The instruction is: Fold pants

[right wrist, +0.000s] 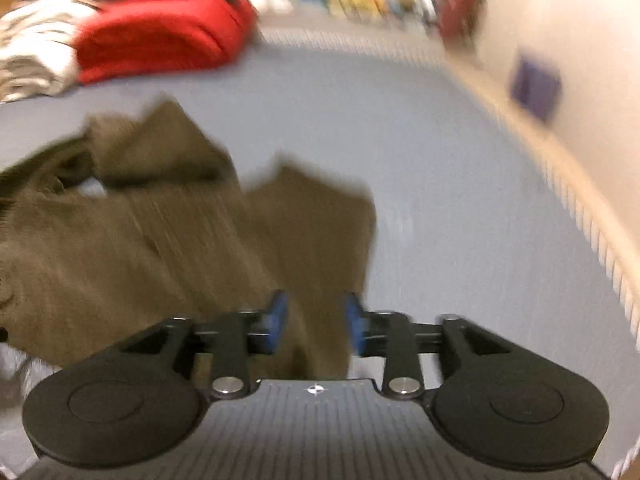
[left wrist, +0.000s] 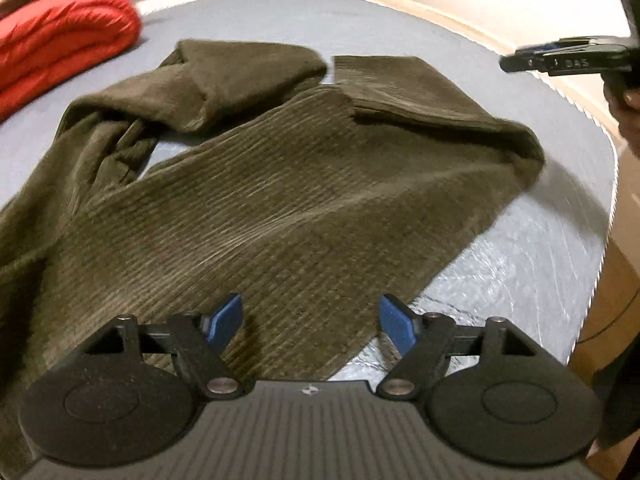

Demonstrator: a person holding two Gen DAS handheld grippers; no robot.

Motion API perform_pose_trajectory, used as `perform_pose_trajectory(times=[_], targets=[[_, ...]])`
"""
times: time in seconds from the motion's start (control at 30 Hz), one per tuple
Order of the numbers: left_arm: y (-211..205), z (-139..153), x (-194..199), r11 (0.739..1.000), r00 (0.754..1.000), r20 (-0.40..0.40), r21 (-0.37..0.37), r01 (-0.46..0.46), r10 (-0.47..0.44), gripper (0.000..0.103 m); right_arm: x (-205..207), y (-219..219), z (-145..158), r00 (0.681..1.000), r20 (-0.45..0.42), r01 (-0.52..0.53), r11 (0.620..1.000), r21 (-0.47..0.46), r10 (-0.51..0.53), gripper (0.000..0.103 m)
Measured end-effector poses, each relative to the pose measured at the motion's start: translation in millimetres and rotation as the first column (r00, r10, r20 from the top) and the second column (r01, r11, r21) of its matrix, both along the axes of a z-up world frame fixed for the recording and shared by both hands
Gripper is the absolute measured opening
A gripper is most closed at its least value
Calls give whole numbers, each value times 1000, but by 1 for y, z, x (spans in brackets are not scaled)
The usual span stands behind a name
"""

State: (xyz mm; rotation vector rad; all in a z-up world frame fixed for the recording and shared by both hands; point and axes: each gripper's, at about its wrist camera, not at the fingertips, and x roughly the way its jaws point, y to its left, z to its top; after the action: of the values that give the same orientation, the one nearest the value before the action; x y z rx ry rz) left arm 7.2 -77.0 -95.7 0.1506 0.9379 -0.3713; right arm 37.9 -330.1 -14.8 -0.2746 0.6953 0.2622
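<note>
Olive-brown corduroy pants (left wrist: 280,200) lie spread on the grey mattress (left wrist: 520,264), with both leg ends folded back at the far side. My left gripper (left wrist: 312,318) hovers over the near edge of the cloth, its blue pads (left wrist: 228,318) wide apart and nothing between them. My right gripper (left wrist: 560,58) is at the upper right of the left wrist view, side on and clear of the pants. In the blurred right wrist view the right gripper (right wrist: 316,320) stands open above a corner of the pants (right wrist: 180,240); nothing is pinched.
A folded red blanket (left wrist: 60,40) lies at the far left of the mattress, with a pile of pale striped cloth (right wrist: 32,52) beside it. The mattress edge (left wrist: 600,240) curves down the right side, beside a pale wall with a purple patch (right wrist: 536,84).
</note>
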Motion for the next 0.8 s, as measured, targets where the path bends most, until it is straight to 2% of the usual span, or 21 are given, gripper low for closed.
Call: perform_pose_trajectory(times=[0.1,0.23,0.33,0.37,0.4,0.43,0.5,0.57,0.6,0.63,0.67,0.7,0.73,0.77,0.8], targets=[[6,-3,-2,999,999,12,-5,-33,33,73,11,43,-20,988,47,-143,990,-19,144,63],[6,-10,-7,999,999,41,34,-24,22,72,35,102,-69,954,4,-295,936,-194,301,64],[8,-13,-4,999,999,28,26,-25,24,72,54,121,-99,953,-38,-299,903,-308,302,64],[9,-14,-1,999,1000,8,12,-30,29,72,59,121,-104,952,-55,-302,901,-310,300,55],[10,-13,1,999,999,-4,3,-33,33,71,65,120,-105,951,-82,-309,911,-274,298,25],[10,-13,2,999,999,-11,-1,-35,35,70,72,113,-101,954,-104,-298,932,-206,282,22],[9,-10,4,999,999,-3,2,-33,33,68,80,89,-79,976,-47,-215,973,-87,212,7],[8,-4,6,999,999,11,-7,-37,37,68,74,46,-51,997,62,-53,999,9,53,7],[8,-2,6,999,999,14,-15,-39,39,68,74,17,-37,993,106,46,996,77,-54,7],[8,2,7,999,999,20,-23,-41,41,68,73,-11,-26,975,139,154,979,133,-172,7],[7,5,7,999,999,26,-30,-42,43,68,70,-44,-17,938,158,278,943,184,-307,7],[7,7,8,999,999,29,-35,-41,42,68,65,-78,-13,880,162,408,886,220,-446,7],[6,9,8,999,999,30,-41,-36,37,68,62,-105,-14,810,150,529,817,229,-566,7],[5,9,7,999,999,27,-46,-29,30,68,58,-135,-19,716,118,657,721,220,-688,7],[3,8,6,999,1000,21,-50,-18,19,69,55,-165,-30,624,47,754,617,225,-780,7]])
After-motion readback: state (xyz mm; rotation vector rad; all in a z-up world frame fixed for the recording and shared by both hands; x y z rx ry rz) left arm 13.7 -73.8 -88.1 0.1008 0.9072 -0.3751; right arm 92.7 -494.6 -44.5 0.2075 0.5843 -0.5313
